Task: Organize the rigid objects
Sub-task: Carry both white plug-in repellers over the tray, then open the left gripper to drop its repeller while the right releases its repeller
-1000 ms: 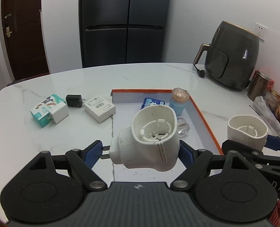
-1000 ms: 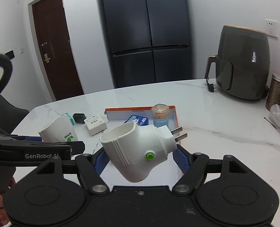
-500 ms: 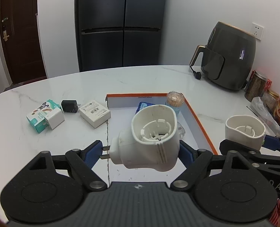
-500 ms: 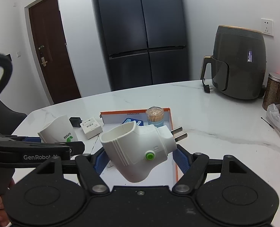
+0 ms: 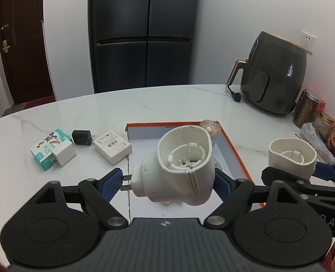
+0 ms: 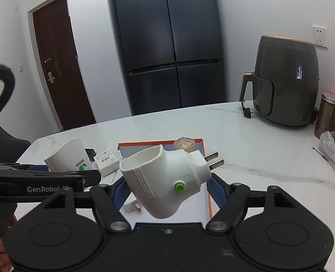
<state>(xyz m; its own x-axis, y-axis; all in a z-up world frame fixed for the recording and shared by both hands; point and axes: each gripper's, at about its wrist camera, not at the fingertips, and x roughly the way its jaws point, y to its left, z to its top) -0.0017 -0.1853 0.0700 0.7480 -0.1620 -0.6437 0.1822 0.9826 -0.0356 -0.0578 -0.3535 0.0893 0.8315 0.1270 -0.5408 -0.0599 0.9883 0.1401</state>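
Nearest in the left wrist view: left tongs (image 5: 167, 181) clenched on a white plug-in lamp base (image 5: 178, 172), blue pads pressing its two flanks, open socket end facing up and far, prongs poking out to the left past the left pad. Held clear above the worktop (image 5: 113, 108), directly over the near half of the orange-rimmed tray (image 5: 233, 145).

Same picture on the other side: right tongs (image 6: 167, 191) clamped around a second white plug-in lamp base (image 6: 165, 179), green button facing the camera, prongs aimed right and far, body tilted with its hollow end to the left. Also aloft, over the near right part of the same tray.

Deciding relation, as a guess at the coming move: tray straight ahead and below both loads, long side running near to far, so a short descent forward serves either hand. Left load seemingly closer to the tray's middle, right load nearer the orange right rim; hands side by side, so lowering one at a time looks safer.

Inside the tray: a small clear-lidded jar (image 6: 185, 144) at the far right corner, and a small pronged piece near the near edge, too hidden to name surely.

Further left on the worktop, well apart from the tray: a white boxed charger (image 5: 112, 146), a black adapter (image 5: 81, 137), a teal-and-white carton (image 5: 52, 151). Farthest right: a dark air fryer (image 5: 274, 74).
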